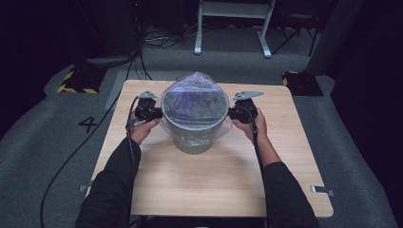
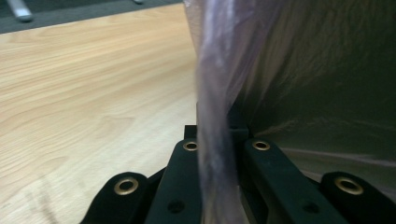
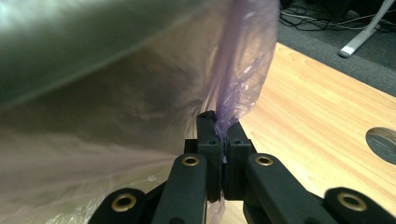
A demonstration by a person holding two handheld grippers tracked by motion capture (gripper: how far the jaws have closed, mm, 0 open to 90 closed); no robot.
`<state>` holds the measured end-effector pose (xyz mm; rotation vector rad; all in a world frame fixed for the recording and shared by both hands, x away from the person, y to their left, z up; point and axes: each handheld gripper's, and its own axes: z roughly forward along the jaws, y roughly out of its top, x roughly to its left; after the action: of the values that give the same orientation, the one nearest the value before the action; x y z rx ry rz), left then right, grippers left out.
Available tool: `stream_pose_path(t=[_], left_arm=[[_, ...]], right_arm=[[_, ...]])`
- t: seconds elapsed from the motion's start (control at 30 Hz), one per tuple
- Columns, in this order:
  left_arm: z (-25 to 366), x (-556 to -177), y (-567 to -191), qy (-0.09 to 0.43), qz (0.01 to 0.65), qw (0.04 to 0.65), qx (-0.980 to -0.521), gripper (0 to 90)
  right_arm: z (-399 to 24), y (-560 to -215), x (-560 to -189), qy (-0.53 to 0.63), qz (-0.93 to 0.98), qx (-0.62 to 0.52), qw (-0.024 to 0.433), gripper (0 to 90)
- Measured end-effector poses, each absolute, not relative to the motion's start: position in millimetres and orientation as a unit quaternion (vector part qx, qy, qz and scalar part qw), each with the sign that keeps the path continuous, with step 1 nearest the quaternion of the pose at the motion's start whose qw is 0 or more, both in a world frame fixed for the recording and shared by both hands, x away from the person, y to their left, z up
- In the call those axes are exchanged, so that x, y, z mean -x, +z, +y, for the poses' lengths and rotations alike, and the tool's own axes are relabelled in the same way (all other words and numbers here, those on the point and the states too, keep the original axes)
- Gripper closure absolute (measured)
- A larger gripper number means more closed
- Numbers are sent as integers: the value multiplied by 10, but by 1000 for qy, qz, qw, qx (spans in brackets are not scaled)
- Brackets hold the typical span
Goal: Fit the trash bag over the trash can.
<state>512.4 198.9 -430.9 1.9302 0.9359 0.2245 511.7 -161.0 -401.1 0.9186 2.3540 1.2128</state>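
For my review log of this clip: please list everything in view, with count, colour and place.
Bin: one, grey-green, mid table, between the two grippers.
Bag: one, clear purple plastic, over the bin's mouth and down its sides, peaked at the far rim.
Table: one, light wood, centre of the high view.
Floor blocks: two, black with yellow stripes, beyond the table's far corners.
Frame legs: white, on the floor behind the table.
Floor mark "4": one, dark, left of the table.
Left gripper: black, at the bin's left side, shut on the bag.
Right gripper: black, at the bin's right side, shut on the bag.
Sleeves: two, black, coming in from the bottom edge.
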Motion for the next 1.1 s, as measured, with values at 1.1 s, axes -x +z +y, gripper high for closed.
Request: stream_pose_path(t=[1.1], left_arm=[[2065, -4393, -4288, 126, 337, 492, -793, 688]], right_arm=[[-2129, -4069, -4311, 462, 807, -296, 216, 877]])
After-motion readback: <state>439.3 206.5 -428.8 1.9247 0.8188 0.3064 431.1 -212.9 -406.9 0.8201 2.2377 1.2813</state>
